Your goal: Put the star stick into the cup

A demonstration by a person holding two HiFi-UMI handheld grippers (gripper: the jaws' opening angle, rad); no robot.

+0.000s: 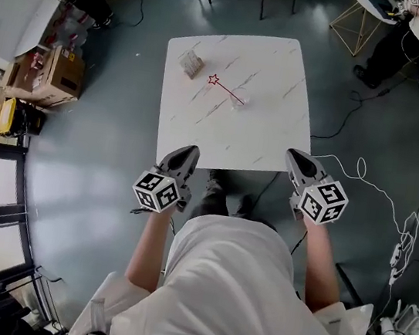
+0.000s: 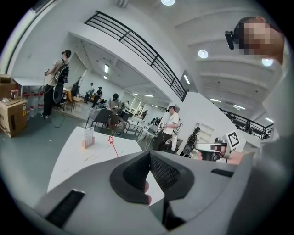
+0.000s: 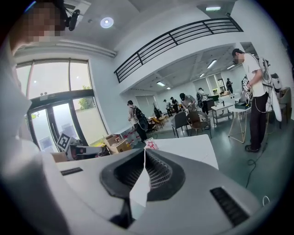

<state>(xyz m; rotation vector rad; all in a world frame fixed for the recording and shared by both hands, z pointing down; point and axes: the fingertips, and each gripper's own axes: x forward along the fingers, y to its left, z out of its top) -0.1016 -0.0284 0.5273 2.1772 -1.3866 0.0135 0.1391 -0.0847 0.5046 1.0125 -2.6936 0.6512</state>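
The star stick (image 1: 226, 89), a thin red rod with a red outlined star at its far-left end, lies or leans at the middle of the white marble table (image 1: 268, 140). Its other end meets a small clear cup (image 1: 239, 102); I cannot tell whether it sits inside. My left gripper (image 1: 191, 151) hangs over the table's near edge, shut and empty. My right gripper (image 1: 296, 154) is at the near right corner, jaws together, nothing held. The star (image 2: 110, 138) shows ahead in the left gripper view, and the star (image 3: 149, 144) peeks over the jaws in the right gripper view.
A small card holder (image 1: 191, 64) stands at the table's far left, close to the star. Cardboard boxes (image 1: 56, 73) sit on the floor to the left. A white cable (image 1: 364, 178) trails on the floor at right. Several people and chairs are beyond the table.
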